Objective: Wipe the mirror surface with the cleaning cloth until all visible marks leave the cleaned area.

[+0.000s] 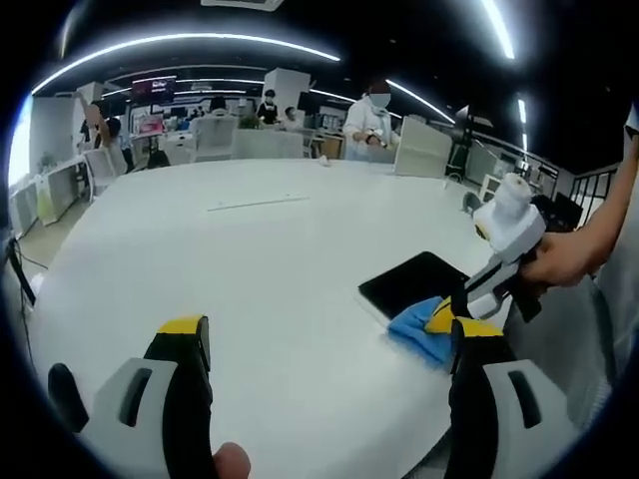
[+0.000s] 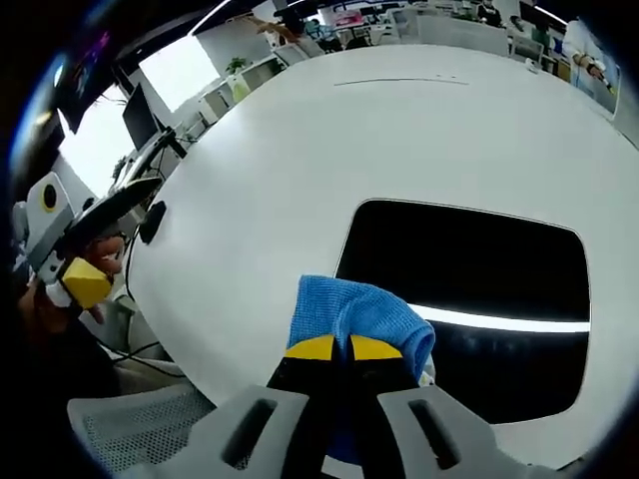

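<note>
A dark rectangular mirror (image 2: 469, 289) lies flat on the round white table (image 2: 300, 150), near its edge. A bright line of ceiling light reflects in it. My right gripper (image 2: 345, 348) is shut on a blue cleaning cloth (image 2: 349, 309), which rests at the mirror's near left corner, partly on the glass and partly on the table. In the left gripper view, the right gripper (image 1: 441, 317) comes in from the right, pressing the cloth (image 1: 414, 324) at the corner of the mirror (image 1: 409, 282). My left gripper (image 1: 329, 334) hovers open over bare table, left of the mirror.
A thin pale strip (image 1: 258, 203) lies far across the table (image 1: 250, 269). A grey mesh chair (image 2: 130, 429) stands below the table edge. Desks, chairs and several people (image 1: 371, 120) are beyond the far side. A hand holds the left gripper (image 2: 95, 244) off the table's left edge.
</note>
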`<state>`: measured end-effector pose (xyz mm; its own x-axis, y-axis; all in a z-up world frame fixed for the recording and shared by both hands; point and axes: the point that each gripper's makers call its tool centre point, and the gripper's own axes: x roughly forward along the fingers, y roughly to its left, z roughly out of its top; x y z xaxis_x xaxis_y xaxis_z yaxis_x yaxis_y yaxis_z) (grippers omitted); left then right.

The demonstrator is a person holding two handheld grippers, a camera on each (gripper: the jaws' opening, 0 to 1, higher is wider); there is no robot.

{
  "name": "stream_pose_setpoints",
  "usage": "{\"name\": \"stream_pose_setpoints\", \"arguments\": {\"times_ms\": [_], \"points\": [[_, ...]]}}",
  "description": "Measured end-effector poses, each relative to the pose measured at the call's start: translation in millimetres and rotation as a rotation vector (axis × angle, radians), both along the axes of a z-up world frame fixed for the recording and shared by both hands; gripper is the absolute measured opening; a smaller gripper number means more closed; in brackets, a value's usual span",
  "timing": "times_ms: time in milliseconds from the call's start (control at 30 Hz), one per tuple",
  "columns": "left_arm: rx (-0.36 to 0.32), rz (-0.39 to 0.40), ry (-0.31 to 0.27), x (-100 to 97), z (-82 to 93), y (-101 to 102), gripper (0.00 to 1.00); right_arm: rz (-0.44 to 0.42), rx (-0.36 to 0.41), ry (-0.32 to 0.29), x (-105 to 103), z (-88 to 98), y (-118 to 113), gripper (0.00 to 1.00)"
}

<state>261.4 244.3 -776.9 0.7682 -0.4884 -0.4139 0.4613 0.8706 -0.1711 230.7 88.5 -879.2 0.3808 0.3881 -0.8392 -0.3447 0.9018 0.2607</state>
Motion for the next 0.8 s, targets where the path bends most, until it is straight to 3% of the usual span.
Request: {"name": "stream_pose_setpoints", "arguments": {"times_ms": [267,700,800], "points": [[0.012,-0.006,-0.006,-6.1,-0.3,-1,0.99,0.007,-0.007,0.004,1,-0.3,0,0.0],[0.016,-0.017,0.005,-8.1,2.0,4,0.99,0.043,-0.031,-0.018,20,0.6,7,0.0],[-0.026,0.001,0.014,-6.8,4.9,2,0.99,0.05,-0.035,-0.019,25,0.5,6,0.0]]}}
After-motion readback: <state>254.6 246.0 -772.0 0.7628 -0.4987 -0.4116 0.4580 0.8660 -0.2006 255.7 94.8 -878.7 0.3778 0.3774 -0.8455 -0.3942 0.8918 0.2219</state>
